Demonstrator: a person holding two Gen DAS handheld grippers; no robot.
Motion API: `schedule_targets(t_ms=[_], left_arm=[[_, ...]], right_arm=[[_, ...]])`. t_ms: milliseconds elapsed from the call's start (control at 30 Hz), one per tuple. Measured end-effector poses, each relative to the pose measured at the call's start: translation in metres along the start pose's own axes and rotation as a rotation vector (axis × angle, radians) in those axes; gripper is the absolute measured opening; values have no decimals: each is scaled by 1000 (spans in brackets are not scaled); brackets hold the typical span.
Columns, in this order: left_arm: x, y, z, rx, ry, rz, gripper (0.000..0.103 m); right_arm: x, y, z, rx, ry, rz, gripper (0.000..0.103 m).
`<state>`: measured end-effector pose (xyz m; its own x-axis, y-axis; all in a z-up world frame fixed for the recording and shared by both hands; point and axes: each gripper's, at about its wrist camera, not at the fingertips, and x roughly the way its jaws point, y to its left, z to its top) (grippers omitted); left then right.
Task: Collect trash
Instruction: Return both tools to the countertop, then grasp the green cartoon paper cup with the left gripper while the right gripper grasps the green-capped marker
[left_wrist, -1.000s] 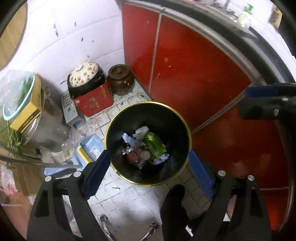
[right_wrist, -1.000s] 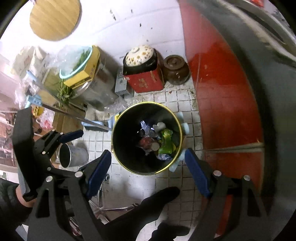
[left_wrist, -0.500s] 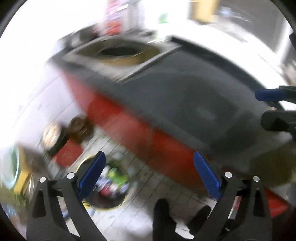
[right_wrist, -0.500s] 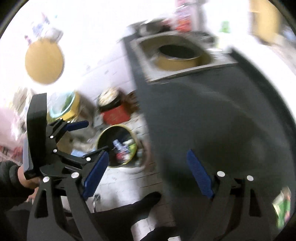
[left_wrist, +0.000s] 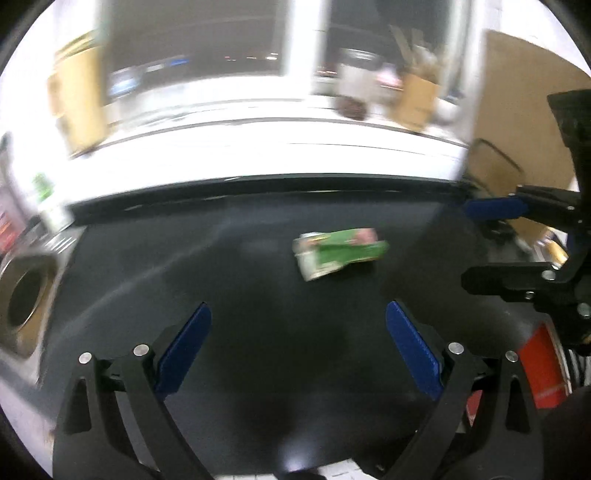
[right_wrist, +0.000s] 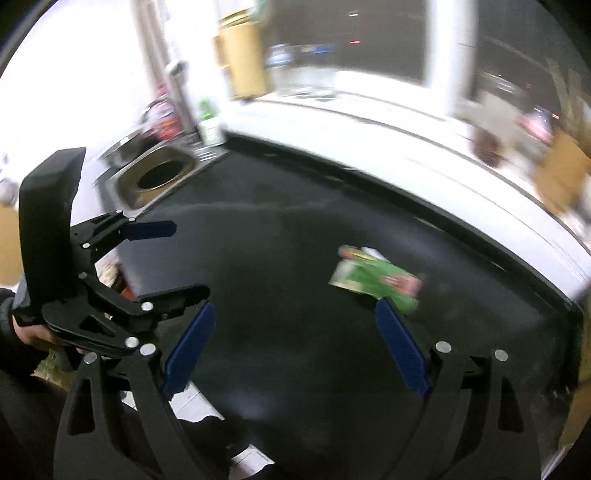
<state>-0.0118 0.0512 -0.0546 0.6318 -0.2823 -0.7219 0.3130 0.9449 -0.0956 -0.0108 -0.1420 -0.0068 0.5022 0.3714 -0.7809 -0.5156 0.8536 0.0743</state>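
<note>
Both the left gripper (left_wrist: 298, 343) and right gripper (right_wrist: 295, 343) hang released and empty over the dark bench (left_wrist: 229, 280). A crumpled green wrapper (left_wrist: 340, 253) lies ahead; reaching and grasping it seems next.

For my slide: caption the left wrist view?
Open left gripper above dark countertop, green wrapper ahead.

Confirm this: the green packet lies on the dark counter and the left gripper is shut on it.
Not quite. The green packet does lie on the dark counter, but the left gripper is open and empty, short of it, as the left wrist view shows.
</note>
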Motion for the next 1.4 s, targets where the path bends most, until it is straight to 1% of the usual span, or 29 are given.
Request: schedule_targets(t_ms=[33, 67, 167, 233, 367, 400, 500, 567, 633, 733, 767, 867, 933, 1033, 1167, 1267, 1300, 1367, 1400], left_arm=[[7, -14, 8, 20, 7, -38, 93], [9, -24, 10, 36, 6, -53, 93], [23, -56, 20, 99, 16, -72, 93], [32, -68, 25, 124, 23, -79, 93], [47, -77, 32, 161, 40, -75, 93], [51, -78, 33, 168, 46, -75, 93], [64, -77, 35, 194, 61, -68, 93], [76, -76, 35, 225, 55, -65, 93], [93, -74, 35, 264, 57, -68, 93], [116, -73, 35, 329, 58, -44, 93], [130, -73, 35, 366, 67, -35, 93], [160, -70, 33, 430, 88, -15, 93], [179, -67, 33, 455, 109, -18, 93], [210, -61, 35, 480, 147, -47, 93], [237, -59, 37, 537, 157, -48, 93], [253, -56, 39, 553, 160, -67, 92], [256, -56, 40, 557, 155, -66, 91], [261, -52, 42, 557, 149, -76, 84], [261, -50, 43, 557, 145, -77, 76]], right_arm=[[-6, -14, -7, 24, -2, -15, 86], [-6, -21, -11, 37, -3, -23, 86], [-17, -51, -28, 81, -7, -54, 86], [-20, -61, -34, 95, -4, -61, 86], [-17, -81, -42, 115, 5, -63, 86], [-17, -81, -44, 118, 7, -67, 86], [-10, -90, -43, 128, 17, -55, 86], [-3, -98, -42, 125, 26, -42, 86], [11, -108, -42, 124, 47, -36, 86], [37, -122, -43, 138, 89, -32, 86], [44, -127, -43, 144, 102, -31, 86], [66, -142, -44, 170, 137, -21, 86], [78, -150, -43, 180, 156, -11, 86], [100, -163, -42, 198, 191, 6, 86], [135, -176, -41, 205, 248, 18, 86], [160, -182, -40, 187, 285, 41, 86], [170, -184, -39, 171, 301, 45, 85], [184, -185, -37, 141, 315, 57, 84], [191, -186, -34, 120, 320, 61, 83]])
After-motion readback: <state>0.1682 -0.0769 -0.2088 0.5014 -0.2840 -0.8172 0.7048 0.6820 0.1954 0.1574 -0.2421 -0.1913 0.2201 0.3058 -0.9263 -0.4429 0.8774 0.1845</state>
